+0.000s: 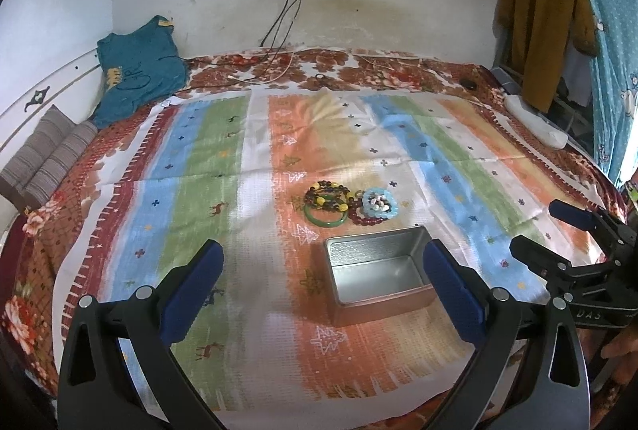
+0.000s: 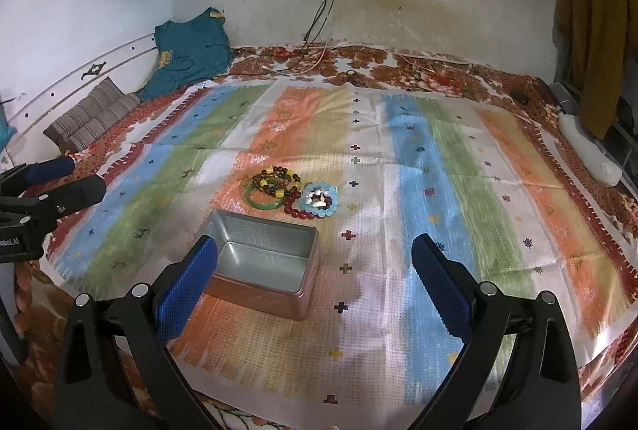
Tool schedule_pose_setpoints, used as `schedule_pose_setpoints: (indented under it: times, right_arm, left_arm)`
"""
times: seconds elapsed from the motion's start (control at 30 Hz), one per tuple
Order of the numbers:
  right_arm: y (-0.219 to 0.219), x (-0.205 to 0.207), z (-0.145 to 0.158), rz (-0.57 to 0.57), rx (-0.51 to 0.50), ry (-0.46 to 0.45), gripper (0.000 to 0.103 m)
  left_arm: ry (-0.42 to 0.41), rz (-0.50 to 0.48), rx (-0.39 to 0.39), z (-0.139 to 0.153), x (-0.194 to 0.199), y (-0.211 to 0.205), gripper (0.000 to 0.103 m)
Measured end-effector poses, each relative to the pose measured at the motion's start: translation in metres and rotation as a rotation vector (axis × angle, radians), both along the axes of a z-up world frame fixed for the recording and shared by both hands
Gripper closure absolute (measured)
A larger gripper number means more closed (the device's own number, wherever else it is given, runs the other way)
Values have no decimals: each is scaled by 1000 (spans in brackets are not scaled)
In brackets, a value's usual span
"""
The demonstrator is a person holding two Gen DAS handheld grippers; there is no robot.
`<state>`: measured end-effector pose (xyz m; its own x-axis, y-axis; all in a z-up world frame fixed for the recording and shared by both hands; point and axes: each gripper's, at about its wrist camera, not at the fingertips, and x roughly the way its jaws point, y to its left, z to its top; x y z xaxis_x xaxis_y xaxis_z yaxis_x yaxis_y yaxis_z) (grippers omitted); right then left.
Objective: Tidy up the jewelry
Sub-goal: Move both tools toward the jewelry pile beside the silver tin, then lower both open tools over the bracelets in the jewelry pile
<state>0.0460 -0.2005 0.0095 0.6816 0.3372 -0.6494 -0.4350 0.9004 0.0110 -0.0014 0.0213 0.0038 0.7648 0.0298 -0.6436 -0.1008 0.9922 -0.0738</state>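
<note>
A pile of bracelets lies on the striped cloth: a green bangle [image 1: 325,217] [image 2: 263,205], a dark and yellow bead bracelet [image 1: 327,194] [image 2: 276,179], a red bead bracelet [image 1: 365,217] [image 2: 297,211] and a pale blue bead bracelet [image 1: 379,206] [image 2: 319,203] with white beads inside it. An empty open metal tin [image 1: 382,304] [image 2: 259,296] sits just in front of the pile. My left gripper [image 1: 322,250] [image 2: 83,174] is open, hovering left of the tin. Right of the tin, my right gripper [image 2: 314,242] [image 1: 538,226] is also open and holds nothing.
The striped cloth [image 1: 207,166] covers a floral bedspread [image 1: 36,238]. A teal shirt [image 1: 139,71] and a folded striped pillow [image 1: 48,158] lie at the back left. Cables [image 1: 279,31] drop from a wall socket. A white bundle [image 2: 590,154] and a hanging mustard garment [image 1: 542,15] stand at the right.
</note>
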Motion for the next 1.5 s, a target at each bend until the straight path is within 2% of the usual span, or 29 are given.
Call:
schedule_pose_setpoints:
  times: [0.13, 0.3, 0.43, 0.6, 0.73, 0.9, 1.03, 1.33, 1.5]
  right_arm:
    - [2, 1, -1, -2, -6, 3, 4]
    - [2, 2, -1, 0, -11, 5, 4]
    - [3, 3, -2, -4, -27, 18, 4]
    - [7, 10, -10, -21, -60, 61, 4]
    - [9, 12, -11, -26, -63, 67, 4]
    - [14, 23, -14, -27, -81, 90, 4]
    - [21, 32, -14, -25, -125, 66, 4]
    - [24, 59, -17, -48, -107, 100, 4]
    - [26, 69, -20, -46, -121, 113, 4]
  left_arm:
    - [4, -13, -9, -1, -1, 0, 5]
    - [21, -11, 16, -2, 1, -4, 5]
    - [20, -11, 3, -3, 2, -4, 5]
    - [66, 6, -3, -10, 13, -1, 5]
    - [80, 24, -42, -11, 19, 7, 5]
    - [87, 36, -6, -11, 34, 4, 5]
    - [131, 28, 0, -15, 51, 5, 5]
    - [150, 35, -6, -14, 75, 11, 5]
    - [196, 25, -43, -24, 93, 16, 5]
